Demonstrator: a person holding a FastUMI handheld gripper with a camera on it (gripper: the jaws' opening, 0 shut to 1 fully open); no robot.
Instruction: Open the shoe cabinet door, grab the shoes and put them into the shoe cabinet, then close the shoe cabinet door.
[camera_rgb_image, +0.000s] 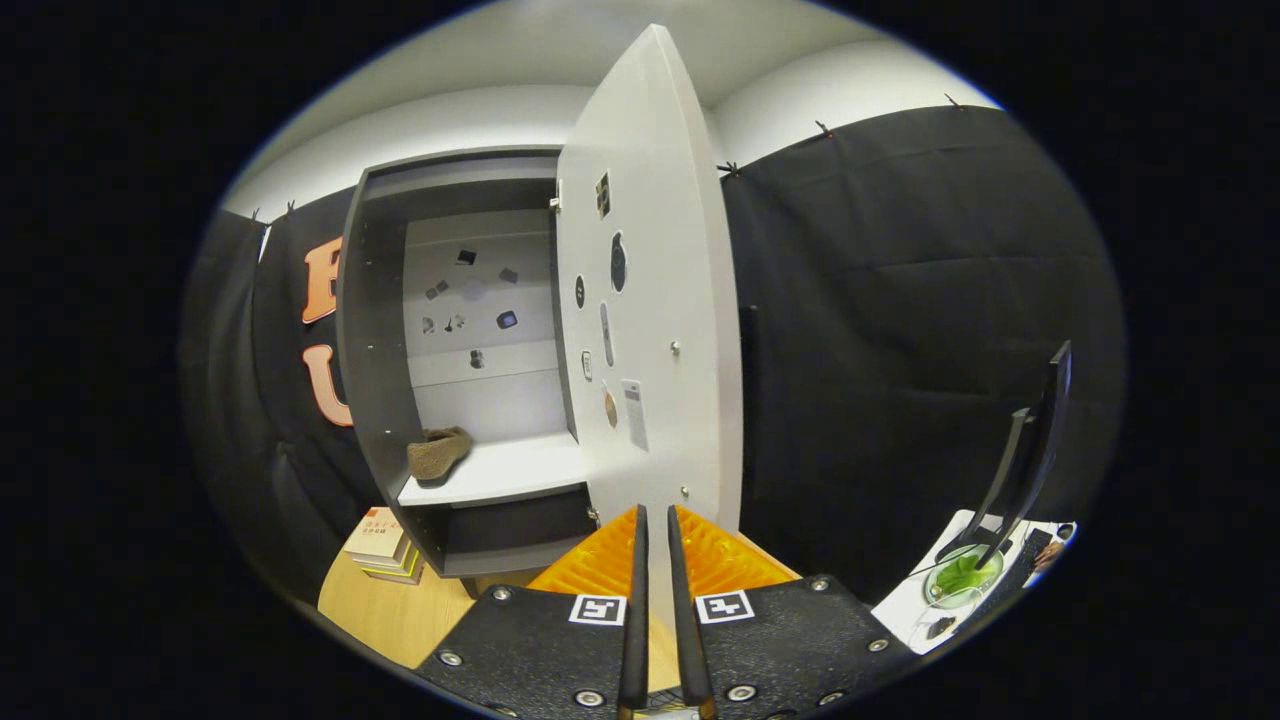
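Two nearly closed fingers of my gripper are pinching the stiff, light white cabinet door at its lower edge, just ahead.

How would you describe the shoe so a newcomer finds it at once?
Start at the tall dark grey shoe cabinet with its white door swung open. On its white shelf, at the left end, lies a brown suede-like shoe, the shelf's single item, well beyond the gripper.
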